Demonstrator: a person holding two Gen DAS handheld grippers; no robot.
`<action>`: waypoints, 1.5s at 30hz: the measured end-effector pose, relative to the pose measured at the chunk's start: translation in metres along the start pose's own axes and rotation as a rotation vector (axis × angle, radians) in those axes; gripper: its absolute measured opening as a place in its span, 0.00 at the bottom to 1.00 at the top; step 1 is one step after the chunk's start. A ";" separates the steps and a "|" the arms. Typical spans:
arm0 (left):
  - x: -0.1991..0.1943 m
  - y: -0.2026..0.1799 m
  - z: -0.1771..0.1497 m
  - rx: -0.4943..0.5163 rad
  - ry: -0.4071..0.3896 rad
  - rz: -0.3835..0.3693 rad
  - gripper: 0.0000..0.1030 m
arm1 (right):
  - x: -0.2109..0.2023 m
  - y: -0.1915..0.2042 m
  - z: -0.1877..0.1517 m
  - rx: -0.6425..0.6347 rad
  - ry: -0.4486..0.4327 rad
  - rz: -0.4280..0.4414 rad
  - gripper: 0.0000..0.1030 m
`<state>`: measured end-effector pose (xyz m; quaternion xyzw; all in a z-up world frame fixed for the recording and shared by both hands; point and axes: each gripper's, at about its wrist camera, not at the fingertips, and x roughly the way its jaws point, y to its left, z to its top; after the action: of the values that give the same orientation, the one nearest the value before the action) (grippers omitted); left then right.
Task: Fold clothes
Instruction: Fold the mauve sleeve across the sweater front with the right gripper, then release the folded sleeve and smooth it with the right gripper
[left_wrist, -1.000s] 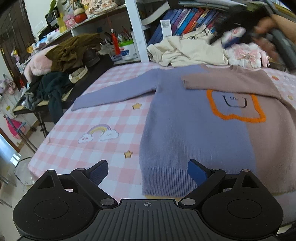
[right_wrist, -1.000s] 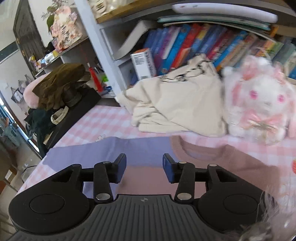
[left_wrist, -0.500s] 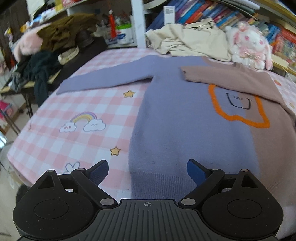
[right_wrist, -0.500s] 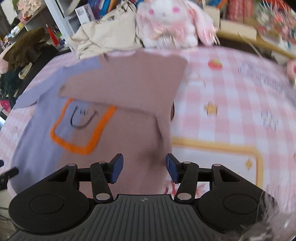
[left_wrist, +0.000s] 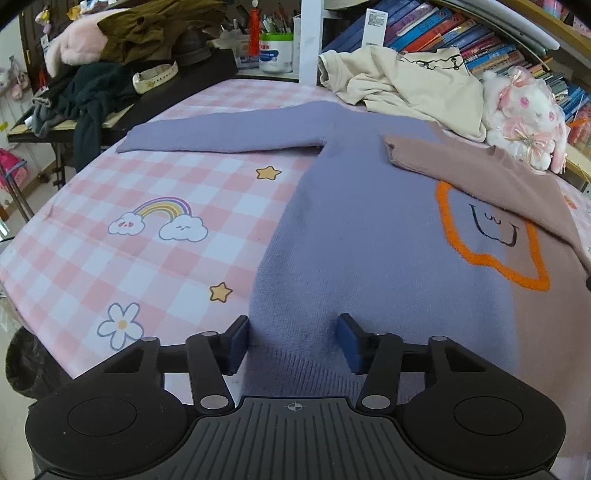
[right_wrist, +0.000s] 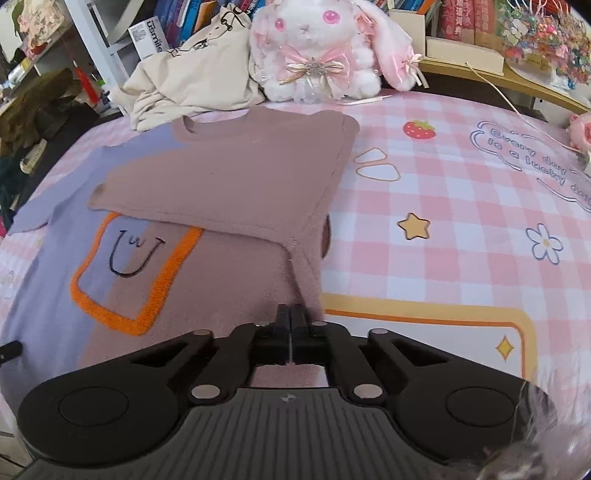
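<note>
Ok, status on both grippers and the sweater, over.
Right gripper shut on the sweater hem, mauve side. Left gripper closing, lilac hem between its fingers. Mauve sleeve folded in; nothing in the way.

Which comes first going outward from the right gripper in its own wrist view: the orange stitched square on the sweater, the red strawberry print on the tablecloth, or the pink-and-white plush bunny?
From the right gripper:
1. Orange stitched square, left, on the sweater front.
2. Red strawberry print, farther out, right.
3. Pink-and-white plush bunny, farthest, at the table's back edge.

A pink checked tablecloth (left_wrist: 177, 192) covers the table. On it lie the spread purple-and-mauve sweater (left_wrist: 369, 236), a cream garment (left_wrist: 417, 85) and a plush bunny (right_wrist: 317, 48) at the far edge.
</note>
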<state>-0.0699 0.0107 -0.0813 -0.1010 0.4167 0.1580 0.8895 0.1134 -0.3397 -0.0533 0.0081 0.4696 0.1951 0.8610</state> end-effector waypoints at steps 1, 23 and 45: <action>0.000 0.000 0.001 -0.004 0.001 0.002 0.48 | -0.001 -0.001 -0.001 -0.004 -0.002 -0.008 0.01; -0.023 -0.024 -0.005 -0.012 -0.002 -0.008 0.50 | -0.025 -0.026 -0.023 -0.011 -0.031 -0.032 0.10; -0.021 0.055 0.053 0.079 -0.081 -0.055 0.87 | -0.021 0.147 -0.042 -0.096 -0.039 -0.010 0.87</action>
<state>-0.0653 0.0737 -0.0344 -0.0708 0.3832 0.1211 0.9129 0.0209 -0.2187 -0.0308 -0.0318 0.4429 0.2128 0.8704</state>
